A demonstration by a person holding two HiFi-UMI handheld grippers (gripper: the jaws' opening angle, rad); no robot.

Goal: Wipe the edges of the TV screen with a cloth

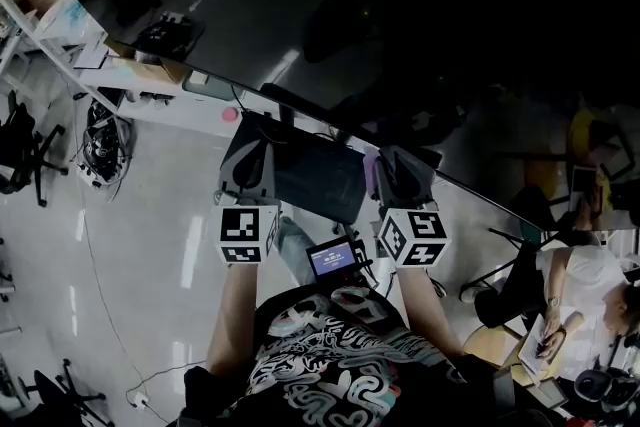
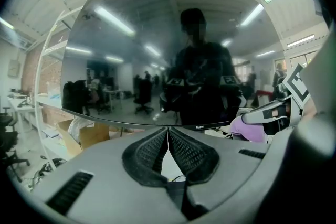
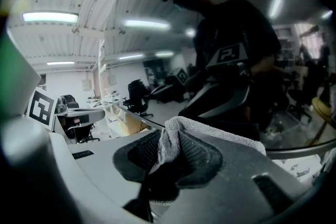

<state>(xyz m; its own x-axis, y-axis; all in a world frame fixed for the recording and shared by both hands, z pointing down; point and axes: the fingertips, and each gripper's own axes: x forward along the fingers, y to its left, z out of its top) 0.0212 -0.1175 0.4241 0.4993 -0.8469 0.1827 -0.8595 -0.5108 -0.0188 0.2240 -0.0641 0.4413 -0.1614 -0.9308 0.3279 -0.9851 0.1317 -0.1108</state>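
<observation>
- My left hand-held gripper — together, empty — sits just below the bottom edge of the TV screen.
- My right hand-held gripper is clamped on the grey cloth beside that edge; open floor beneath.

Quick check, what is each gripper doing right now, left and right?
left gripper: shut, nothing between the jaws.
right gripper: shut on the grey cloth.
</observation>
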